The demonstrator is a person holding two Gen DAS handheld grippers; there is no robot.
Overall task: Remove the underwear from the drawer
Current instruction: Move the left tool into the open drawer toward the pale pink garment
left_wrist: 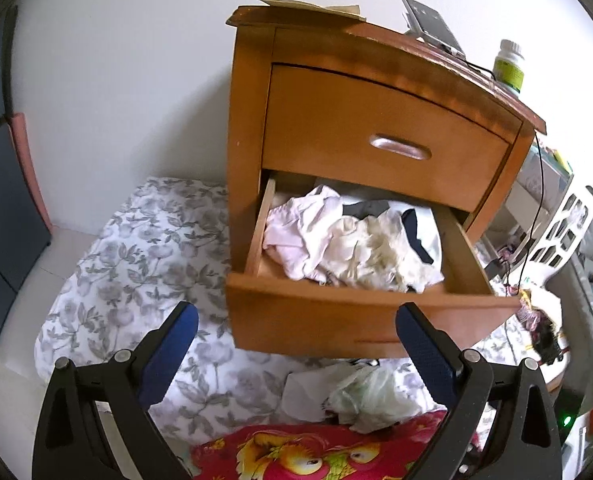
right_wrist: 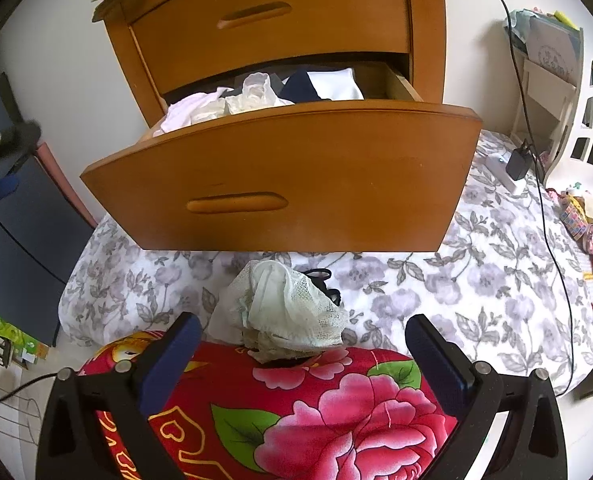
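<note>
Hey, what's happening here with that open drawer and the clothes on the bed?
A person holds two grippers facing a wooden nightstand. Its lower drawer is pulled open and still full of crumpled underwear. One pale lacy piece already lies on the bed below the drawer, partly on a red floral quilt. The left gripper and right gripper are both open and empty.

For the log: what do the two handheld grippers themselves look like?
They look alike. The left gripper and right gripper each have matte black angular plastic arms with round silver pivot bolts, ending in flat rectangular blue textured finger pads. No cables, markings, hands or sleeves show.
</note>
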